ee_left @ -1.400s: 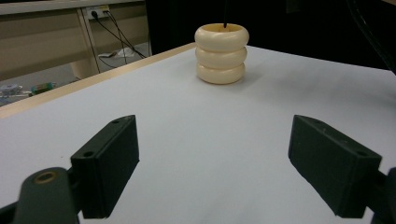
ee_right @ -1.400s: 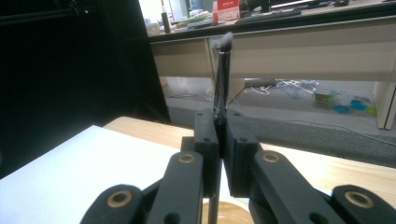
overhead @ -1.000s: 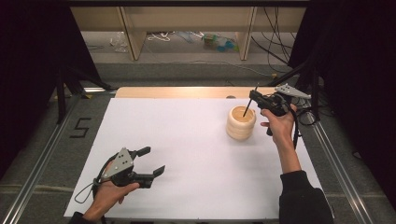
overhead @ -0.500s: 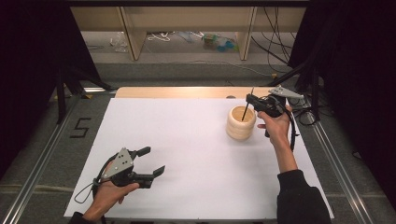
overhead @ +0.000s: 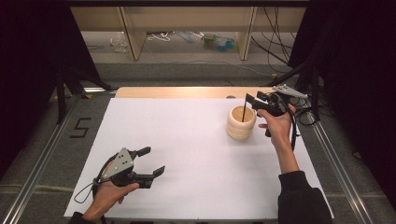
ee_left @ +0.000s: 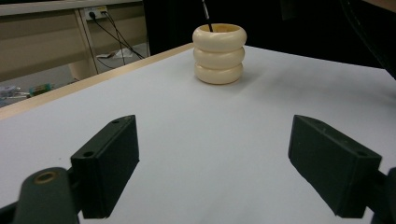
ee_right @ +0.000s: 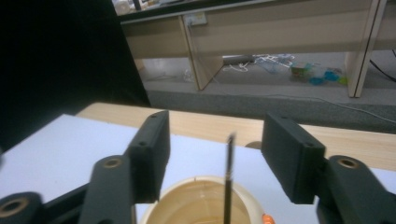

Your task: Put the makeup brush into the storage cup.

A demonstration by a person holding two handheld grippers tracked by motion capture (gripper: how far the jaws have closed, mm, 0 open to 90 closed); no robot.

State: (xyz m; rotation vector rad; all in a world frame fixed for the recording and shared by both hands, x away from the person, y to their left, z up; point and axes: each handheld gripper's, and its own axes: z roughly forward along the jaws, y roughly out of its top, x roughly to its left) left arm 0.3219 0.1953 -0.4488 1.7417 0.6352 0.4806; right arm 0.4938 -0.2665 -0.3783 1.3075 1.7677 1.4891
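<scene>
A big white sheet (overhead: 187,154) covers the table (overhead: 187,92), and past the far edge there is a grey floor with wooden shelf legs and loose cables. The left hand (overhead: 106,196) rests near the front edge and its left gripper (overhead: 150,161) has its jaws wide apart with nothing in them. At the far right, the right gripper (overhead: 250,99) hangs just over the cream ringed cup (overhead: 241,122); its jaws have just opened, and the thin black stick (ee_right: 228,179) stands free between them in the cup.

Lab recording bay: black curtains (overhead: 28,70), white-topped table (overhead: 187,140) in metal rails (overhead: 42,158), loose cables (overhead: 275,32) on floor.
</scene>
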